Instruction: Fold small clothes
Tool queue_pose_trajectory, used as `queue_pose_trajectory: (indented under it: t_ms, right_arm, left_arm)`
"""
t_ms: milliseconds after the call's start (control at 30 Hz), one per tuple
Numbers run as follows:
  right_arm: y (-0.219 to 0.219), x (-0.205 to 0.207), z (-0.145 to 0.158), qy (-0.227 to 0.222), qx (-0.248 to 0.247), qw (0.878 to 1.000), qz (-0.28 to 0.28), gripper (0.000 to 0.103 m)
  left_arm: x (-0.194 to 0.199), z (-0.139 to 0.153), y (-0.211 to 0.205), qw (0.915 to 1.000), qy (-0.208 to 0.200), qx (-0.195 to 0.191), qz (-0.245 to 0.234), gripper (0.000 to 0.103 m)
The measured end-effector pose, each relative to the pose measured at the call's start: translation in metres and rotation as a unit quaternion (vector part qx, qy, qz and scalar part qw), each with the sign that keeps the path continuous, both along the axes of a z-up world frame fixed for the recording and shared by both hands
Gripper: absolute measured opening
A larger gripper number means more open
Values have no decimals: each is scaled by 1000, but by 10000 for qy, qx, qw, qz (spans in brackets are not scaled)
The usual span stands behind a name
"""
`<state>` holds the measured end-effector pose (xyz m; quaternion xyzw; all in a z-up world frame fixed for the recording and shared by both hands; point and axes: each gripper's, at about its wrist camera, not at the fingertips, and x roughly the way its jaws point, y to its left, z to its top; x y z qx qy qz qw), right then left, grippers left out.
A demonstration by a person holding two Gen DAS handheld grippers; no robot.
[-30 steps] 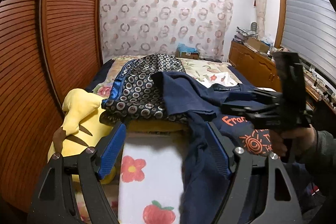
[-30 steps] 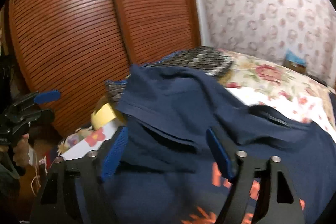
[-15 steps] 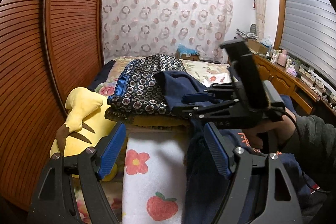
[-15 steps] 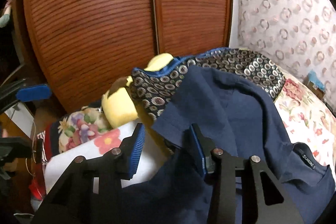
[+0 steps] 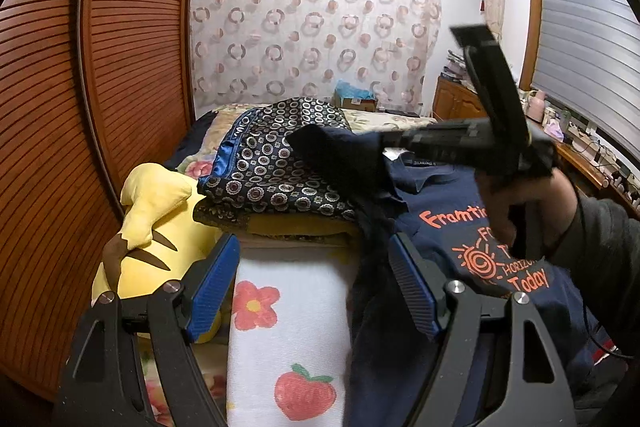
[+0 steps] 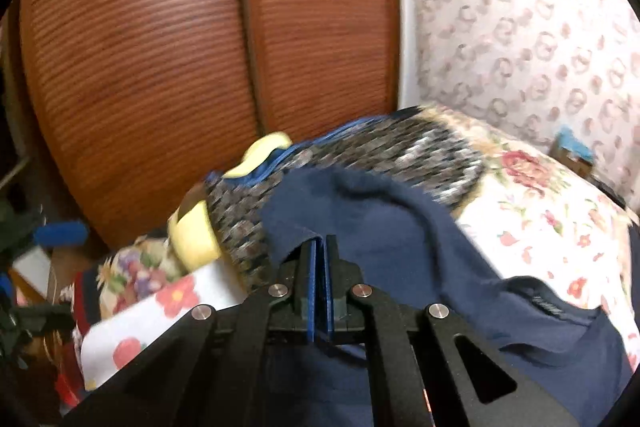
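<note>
On the bed, the right gripper has just clamped the navy T-shirt sleeve, ready to fold it inward; the left gripper hangs wide open, empty.

I am standing in a home bedroom: a bed is lying beside a wooden wardrobe, a curtain is hanging behind.

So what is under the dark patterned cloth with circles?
Under the patterned cloth a yellow layer shows at its front edge, and the yellow plush toy lies partly beneath its left side. Anything deeper is covered.
</note>
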<state>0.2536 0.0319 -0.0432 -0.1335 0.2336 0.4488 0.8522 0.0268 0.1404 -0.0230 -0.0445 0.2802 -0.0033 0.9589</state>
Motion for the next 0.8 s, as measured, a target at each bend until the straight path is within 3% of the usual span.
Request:
queue_pose_trajectory:
  t_ms: [267,300,367,433,500,567,800]
  right_arm:
    - [-36,44,2,337,-83,9898,-1378,5]
    - [-39,49,0,428,-117,9874,-1522,7]
    - [-42,54,-3,549,-179,9832,-1729,25]
    - [-45,53,-4,553,-200,9810,-1846,27]
    - [-46,54,-4,664,-90,9826,-1732,29]
    - [-48,52,-6,774,39,9847,-1558,39]
    - [-71,27,-36,1005,-157,9899,-991,41]
  left_arm:
    - [6,-5,-6,10000,38,-4,-91,78]
    - [7,-6,-6,9999,51,1,-95,78]
    - [10,-7,-8,9999,81,1,-100,78]
    - [11,-8,-10,9999,90,-7,-113,78]
    - [12,-8,-12,9999,94,-8,-137,78]
    - [14,-9,-15,9998,111,4,-160,78]
    - [19,-15,-20,9997,181,-17,-190,78]
